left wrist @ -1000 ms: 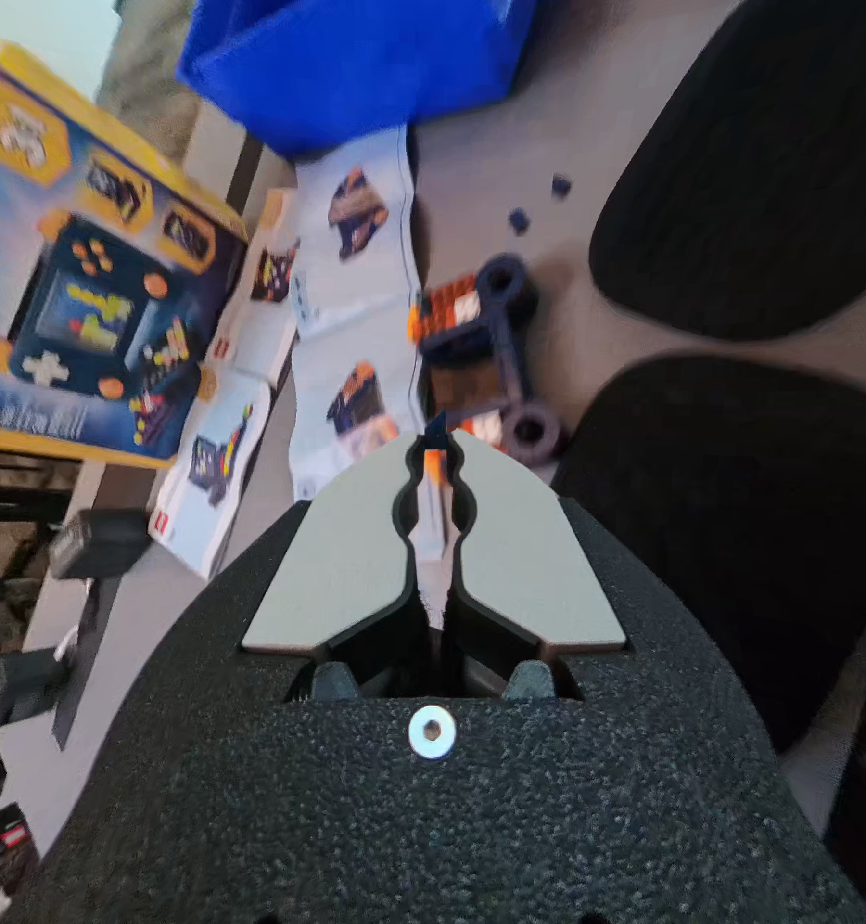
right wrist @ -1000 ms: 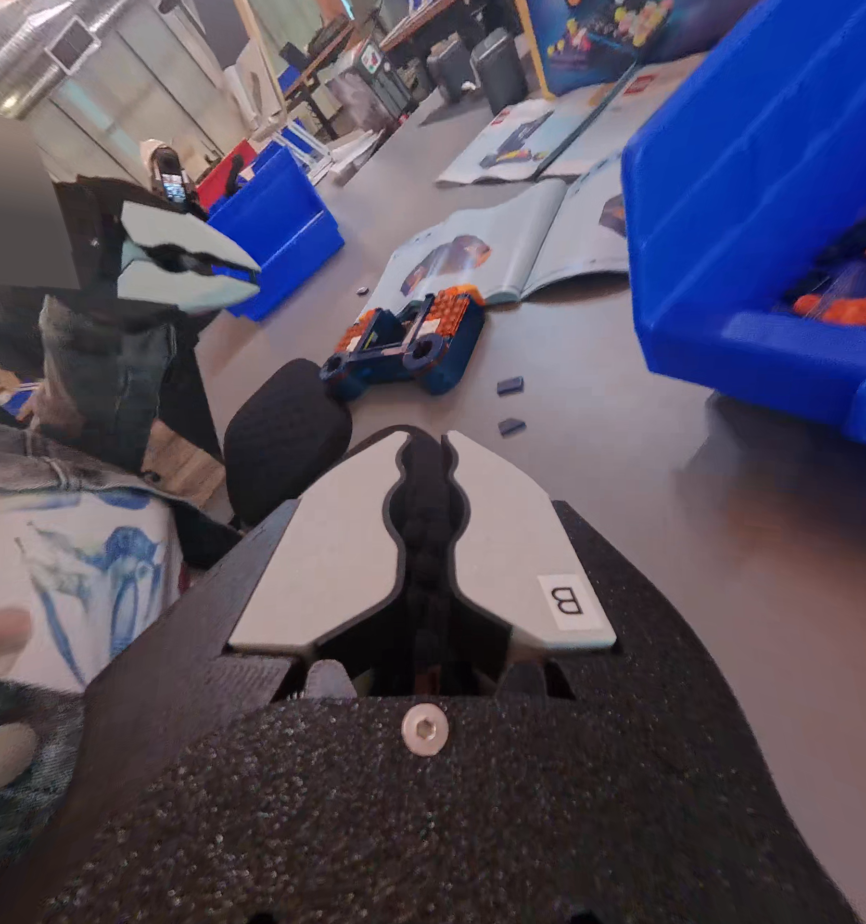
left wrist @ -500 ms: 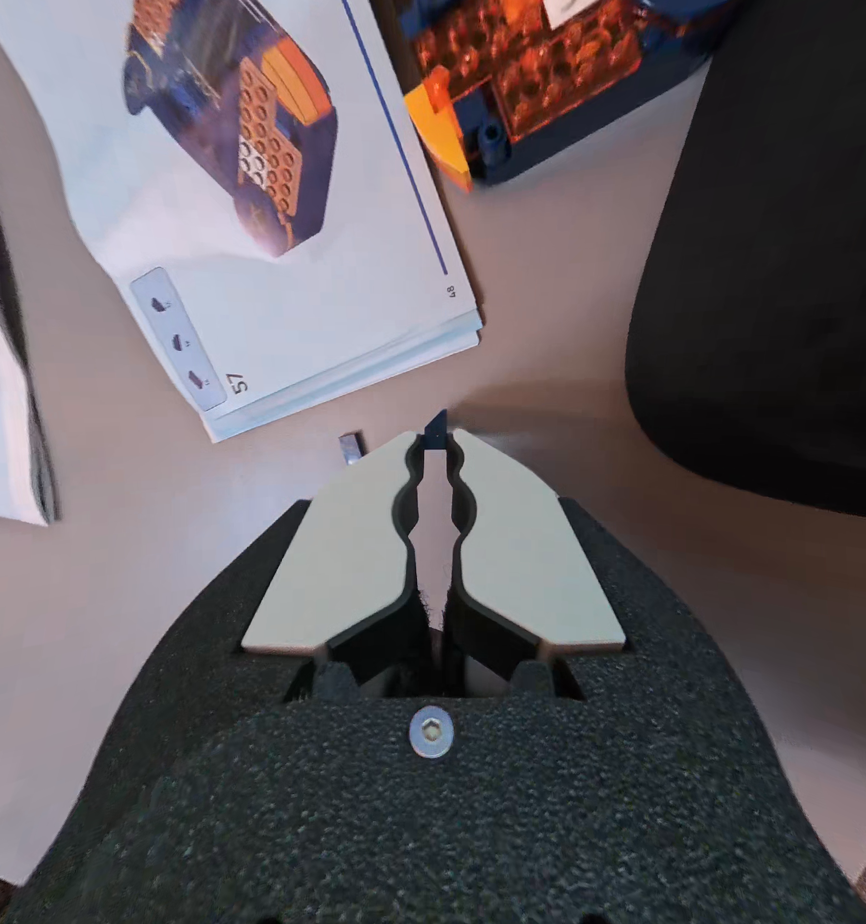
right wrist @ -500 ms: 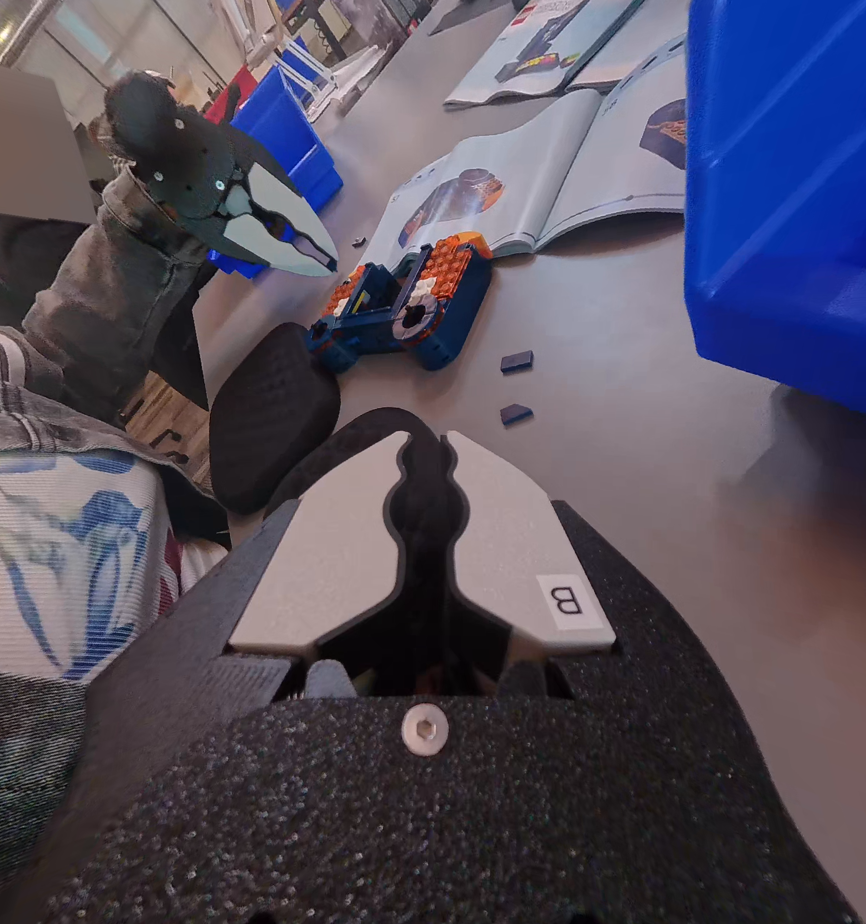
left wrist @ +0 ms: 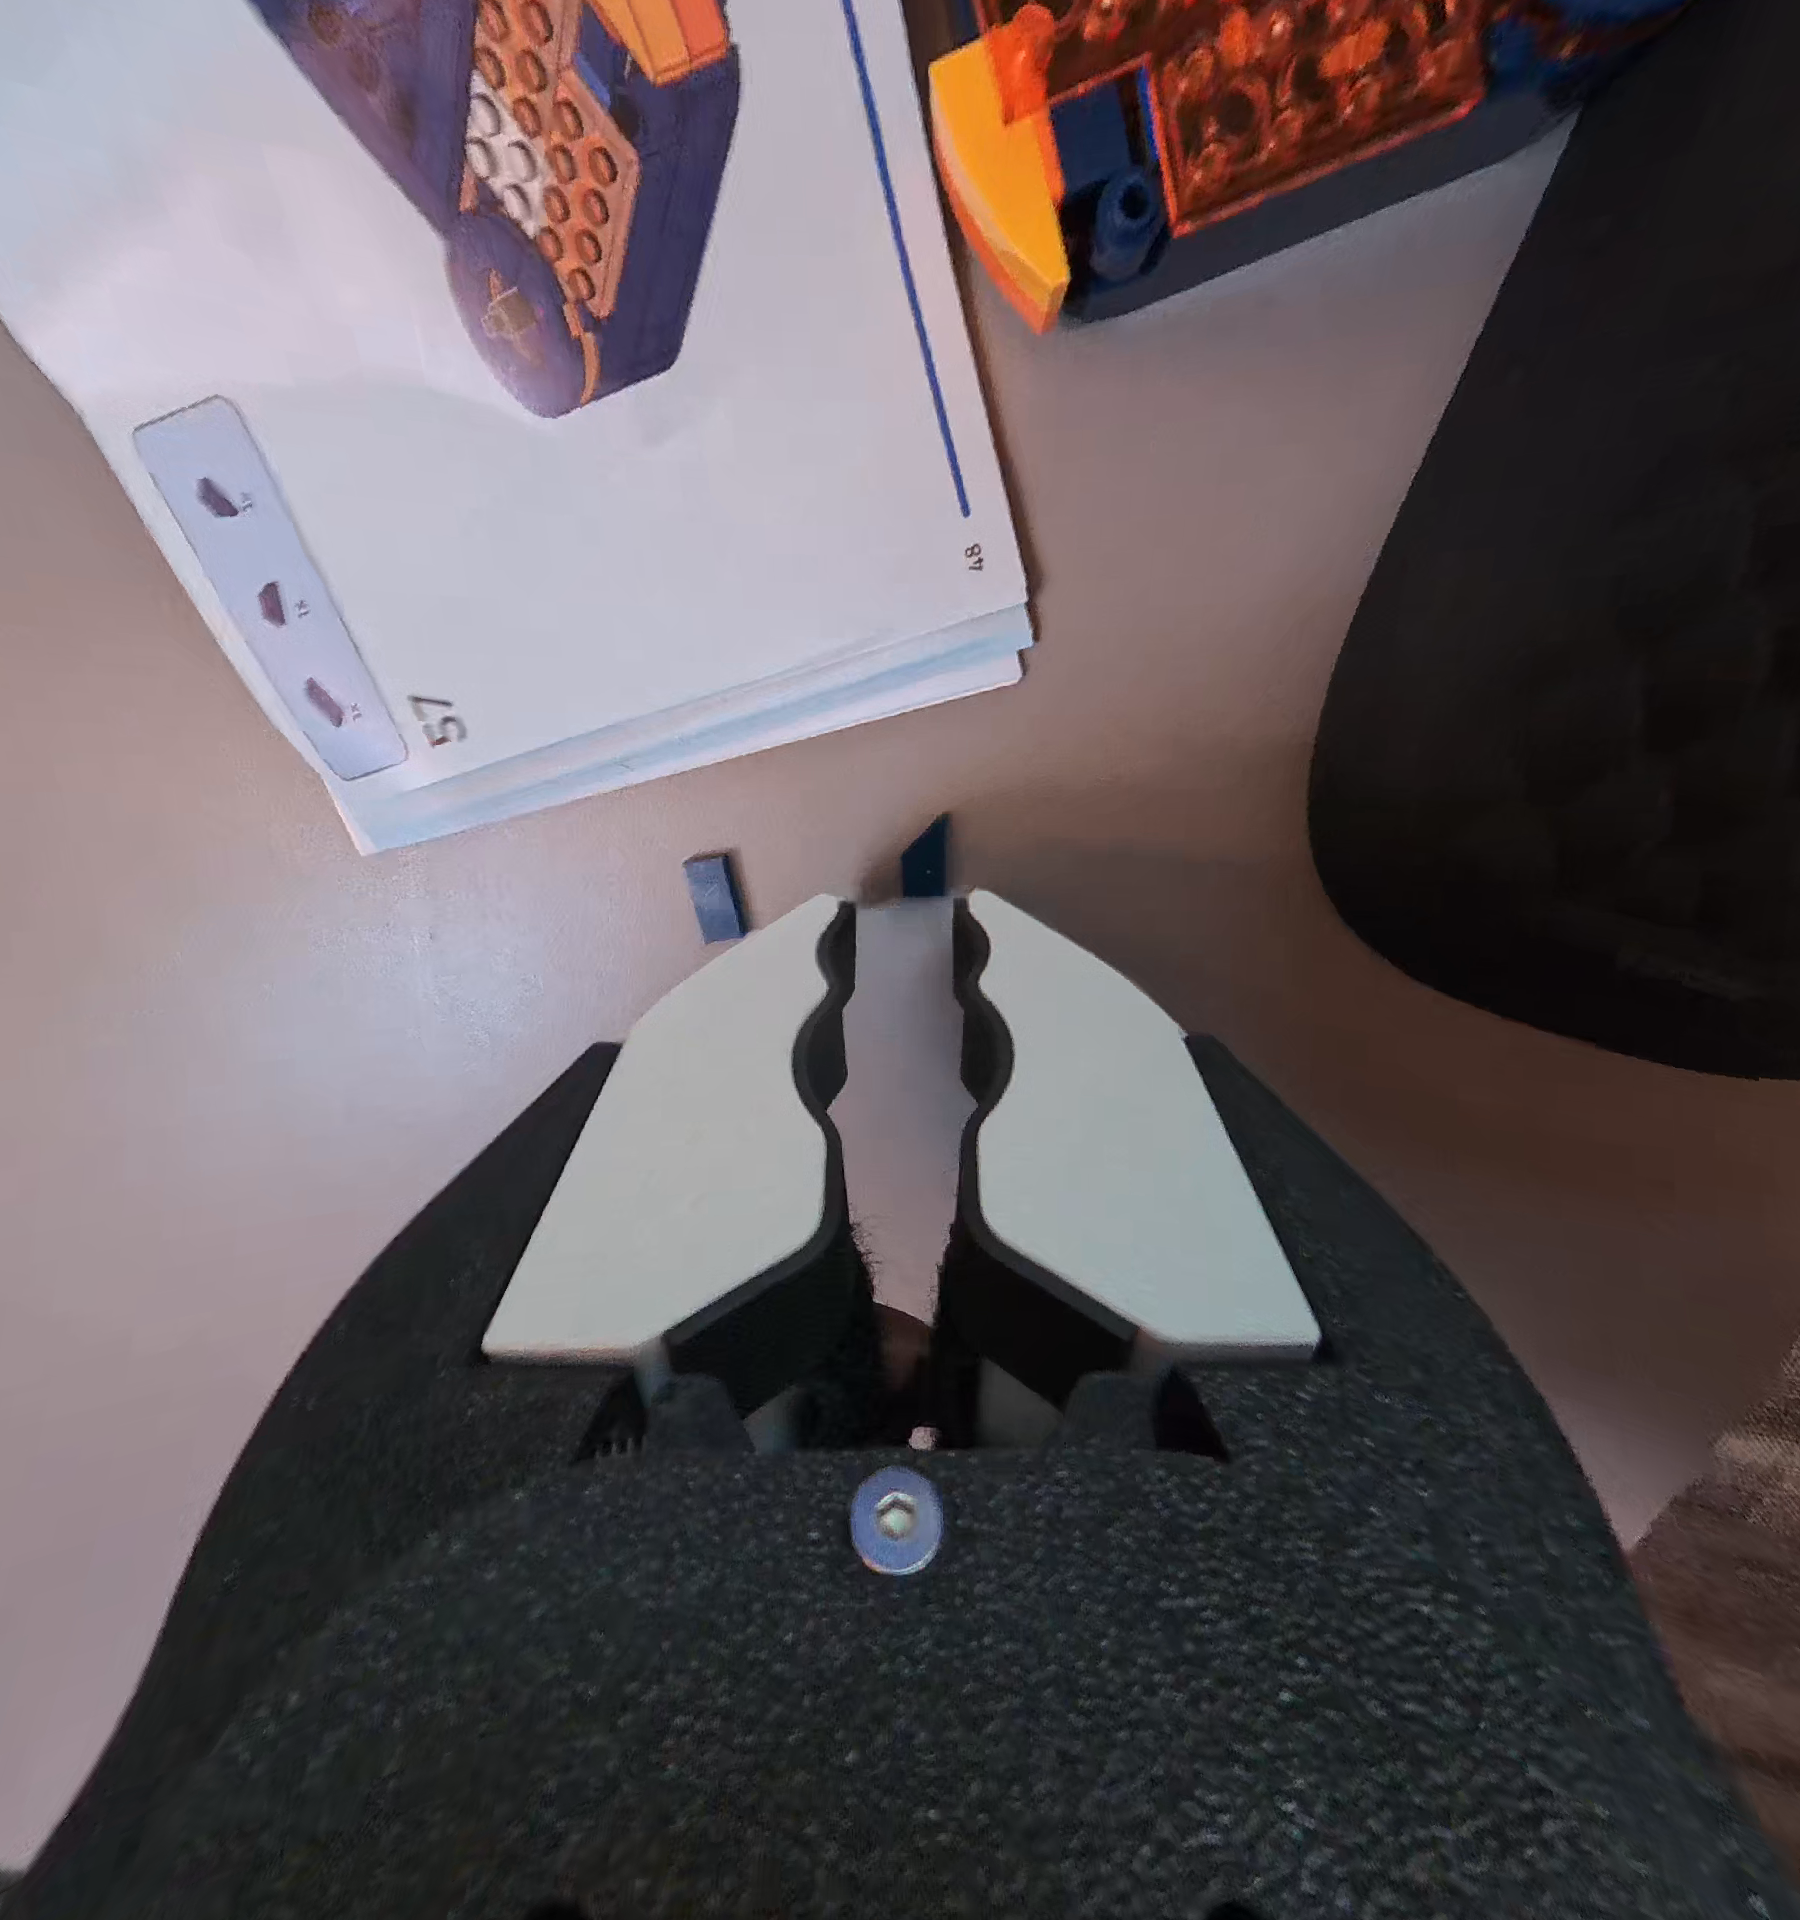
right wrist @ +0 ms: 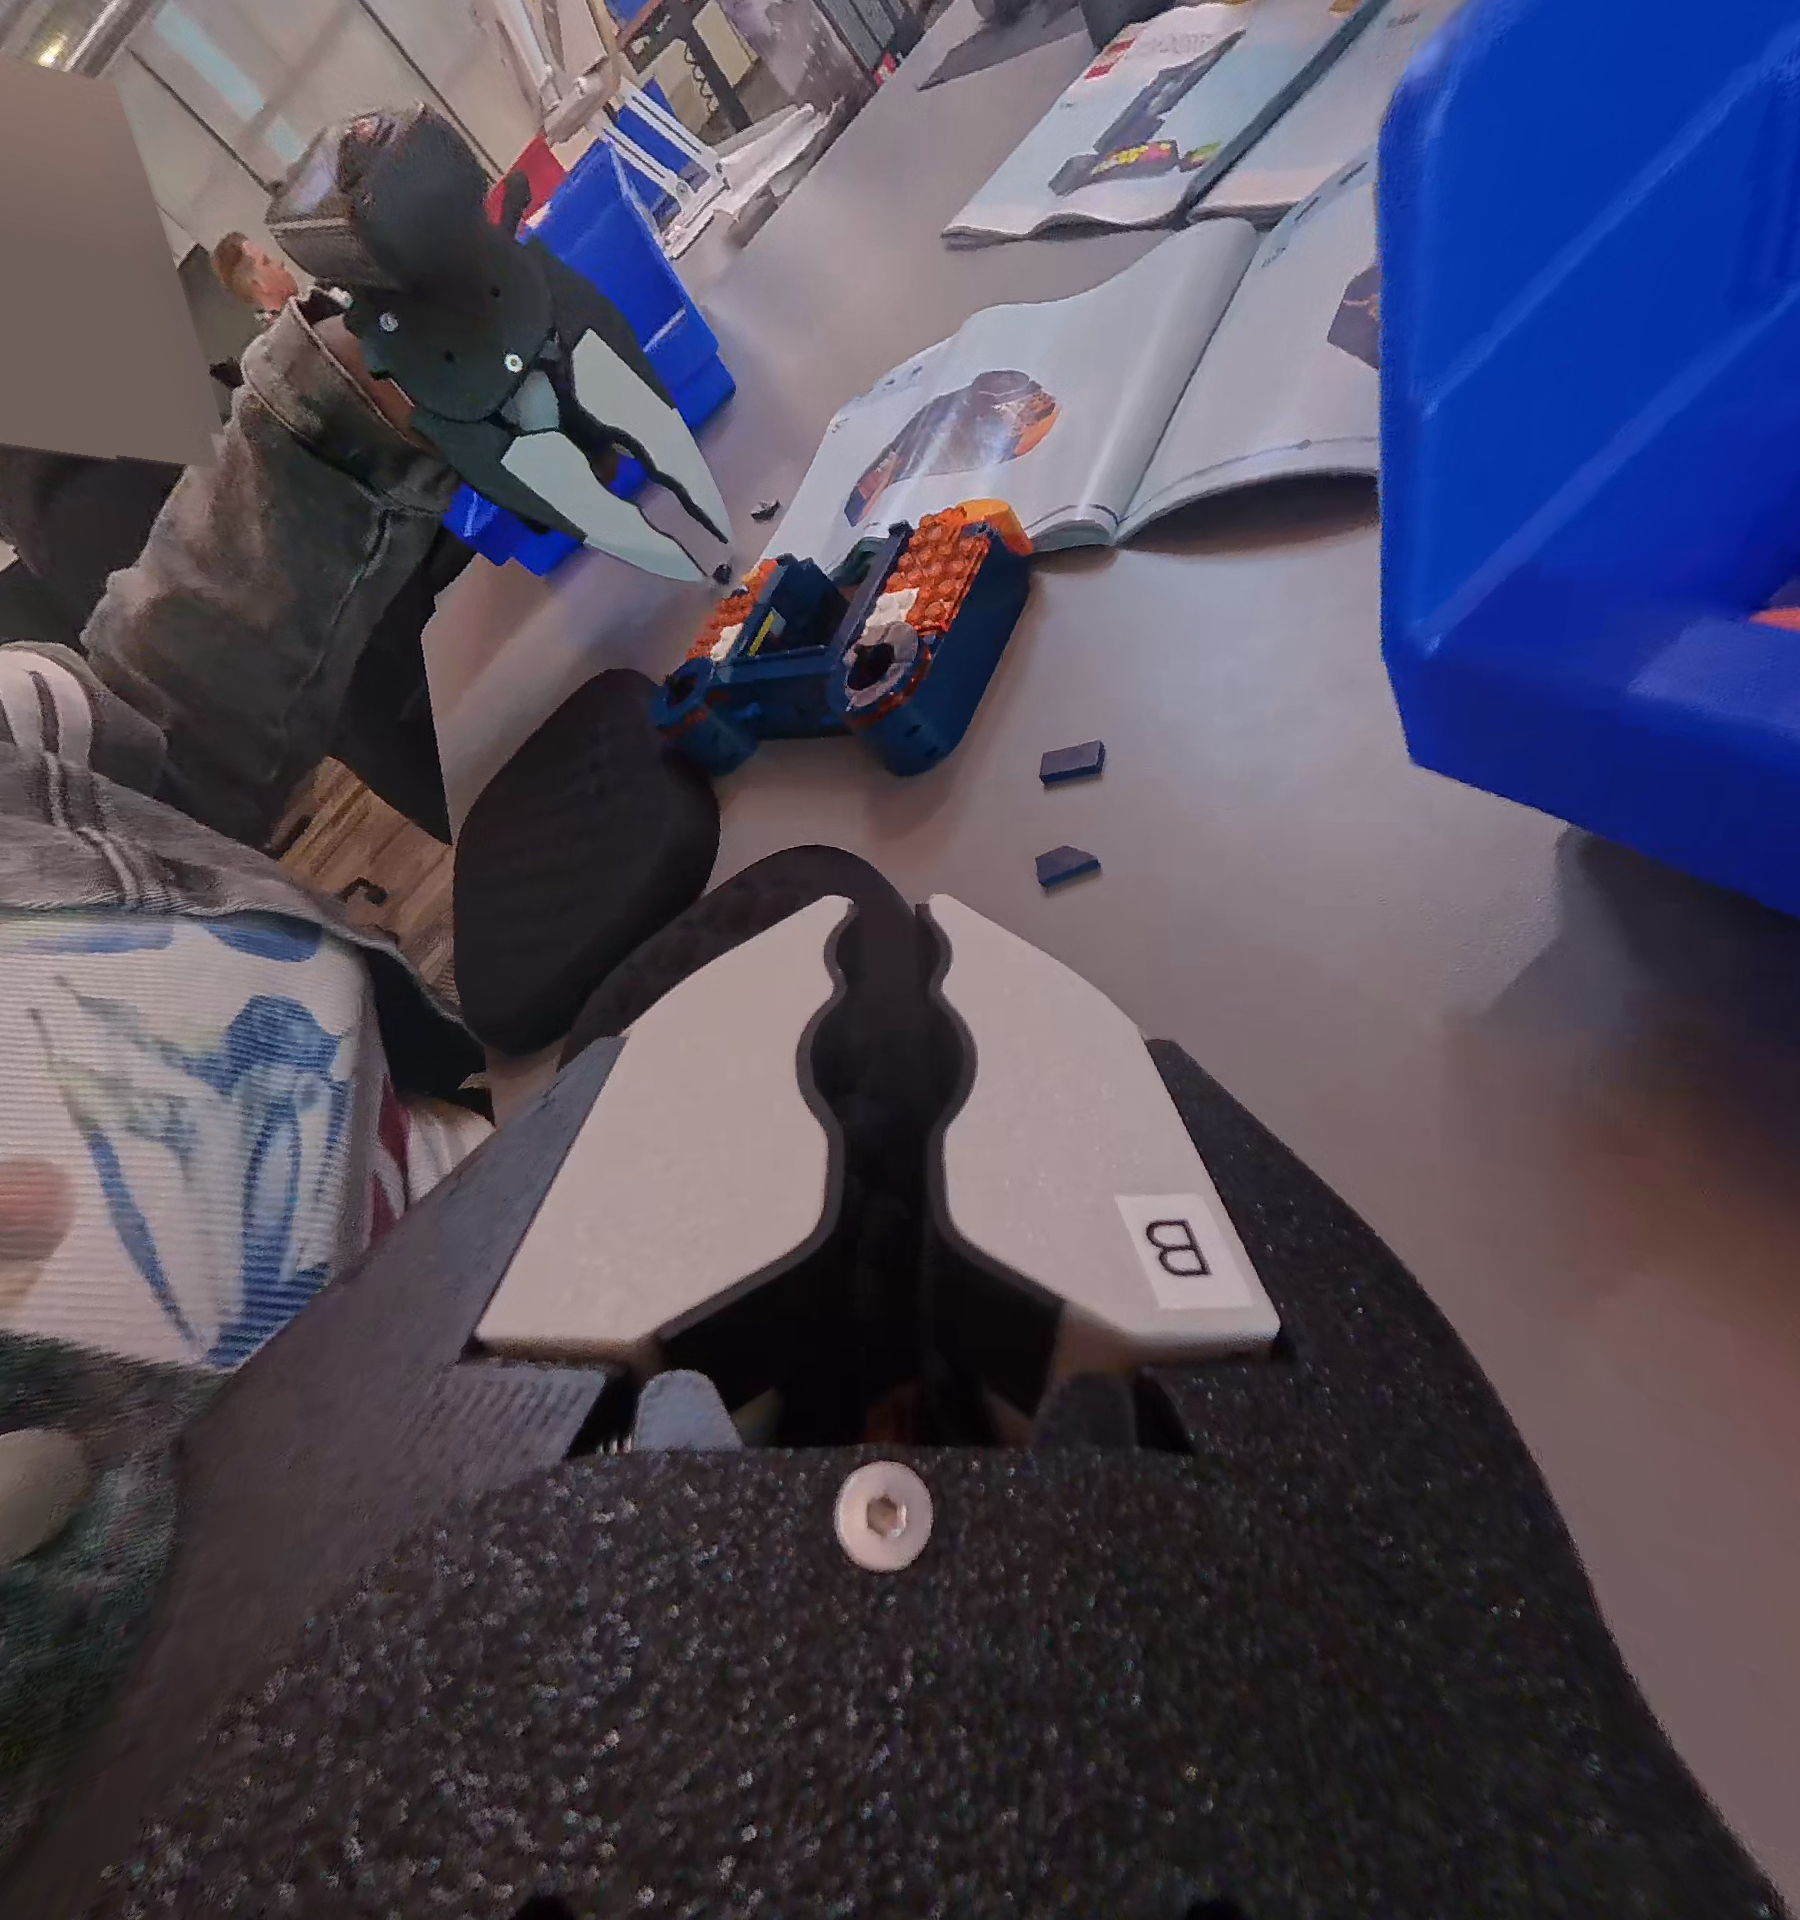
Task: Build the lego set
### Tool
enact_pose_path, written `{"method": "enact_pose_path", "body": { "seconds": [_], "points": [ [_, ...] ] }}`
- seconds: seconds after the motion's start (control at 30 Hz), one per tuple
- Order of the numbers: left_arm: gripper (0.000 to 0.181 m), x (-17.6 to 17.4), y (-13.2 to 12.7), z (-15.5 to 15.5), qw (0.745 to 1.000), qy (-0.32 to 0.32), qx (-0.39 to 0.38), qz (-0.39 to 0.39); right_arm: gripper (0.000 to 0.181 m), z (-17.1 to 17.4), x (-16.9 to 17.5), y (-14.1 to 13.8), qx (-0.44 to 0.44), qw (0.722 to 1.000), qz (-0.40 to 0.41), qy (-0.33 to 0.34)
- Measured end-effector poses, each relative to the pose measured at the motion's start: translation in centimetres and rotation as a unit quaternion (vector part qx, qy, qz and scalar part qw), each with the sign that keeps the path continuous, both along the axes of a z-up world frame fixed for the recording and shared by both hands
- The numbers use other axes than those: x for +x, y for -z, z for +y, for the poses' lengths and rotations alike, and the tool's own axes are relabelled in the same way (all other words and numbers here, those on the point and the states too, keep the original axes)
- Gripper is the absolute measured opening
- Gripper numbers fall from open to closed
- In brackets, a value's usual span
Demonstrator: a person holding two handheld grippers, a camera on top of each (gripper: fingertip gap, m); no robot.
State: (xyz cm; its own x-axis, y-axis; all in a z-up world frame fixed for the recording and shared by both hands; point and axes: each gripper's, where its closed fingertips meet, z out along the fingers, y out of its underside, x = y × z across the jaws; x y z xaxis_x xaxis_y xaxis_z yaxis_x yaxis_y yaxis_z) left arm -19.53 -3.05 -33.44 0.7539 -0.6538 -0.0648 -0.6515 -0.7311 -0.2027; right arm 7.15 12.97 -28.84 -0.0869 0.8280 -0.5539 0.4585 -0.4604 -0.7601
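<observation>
The part-built dark blue and orange lego model (left wrist: pixel 1239 156) lies on the table, also in the right wrist view (right wrist: pixel 844 644). My left gripper (left wrist: pixel 904 902) points down at the table below the open instruction booklet (left wrist: pixel 563 468). Its jaws stand slightly apart, and a small dark blue piece (left wrist: pixel 927 857) sits just past the right fingertip, not pinched. A second small blue piece (left wrist: pixel 714 894) lies beside the left fingertip. The right wrist view shows the left gripper (right wrist: pixel 714 551) left of the model. My right gripper (right wrist: pixel 888 906) is nearly shut and empty, low over the table.
Two dark blue tiles (right wrist: pixel 1070 762) (right wrist: pixel 1065 865) lie right of the model. A large blue bin (right wrist: pixel 1602 416) stands at the right. Black padded rests (right wrist: pixel 584 852) (left wrist: pixel 1602 623) sit at the table edge. The booklet (right wrist: pixel 1083 416) lies behind the model. A person's sleeve holds the left gripper. The grippers' ends are close to 30 cm from one another.
My left gripper came down from high over the table to just above it, and its jaws have opened a little, letting go of the small blue piece. My right gripper has barely moved.
</observation>
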Motion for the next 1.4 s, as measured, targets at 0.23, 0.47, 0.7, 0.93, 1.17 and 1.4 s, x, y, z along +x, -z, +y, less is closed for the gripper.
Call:
{"method": "enact_pose_path", "body": {
  "seconds": [0.23,0.47,0.7,0.93,1.17,1.4],
  "points": [
    [0.033,-1.8,-10.5,6.7,0.890,-0.179,0.418,-0.032,0.017,6.4,2.9,-5.6,0.152,0.988,0.008,0.035],
    [0.032,-3.9,-14.8,6.9,0.668,-0.342,0.654,-0.096,0.026,15.5,5.8,-7.6,0.306,0.941,-0.117,0.081],
    [0.031,-6.5,-14.2,7.6,0.609,-0.364,0.704,-0.025,0.009,21.7,4.9,-5.4,0.314,0.912,-0.254,0.072],
    [0.029,-8.4,-14.8,7.5,0.589,-0.361,0.723,-0.020,0.008,22.3,2.4,-1.2,0.303,0.900,-0.308,0.064],
    [0.029,-8.3,-14.4,7.9,0.600,-0.326,0.730,0.003,0.004,21.3,1.5,0.6,0.287,0.909,-0.301,0.038],
    [0.030,-7.6,-14.3,8.2,0.600,-0.303,0.740,-0.029,0.001,18.2,-0.3,0.3,0.251,0.940,-0.229,-0.036]
  ]
}}
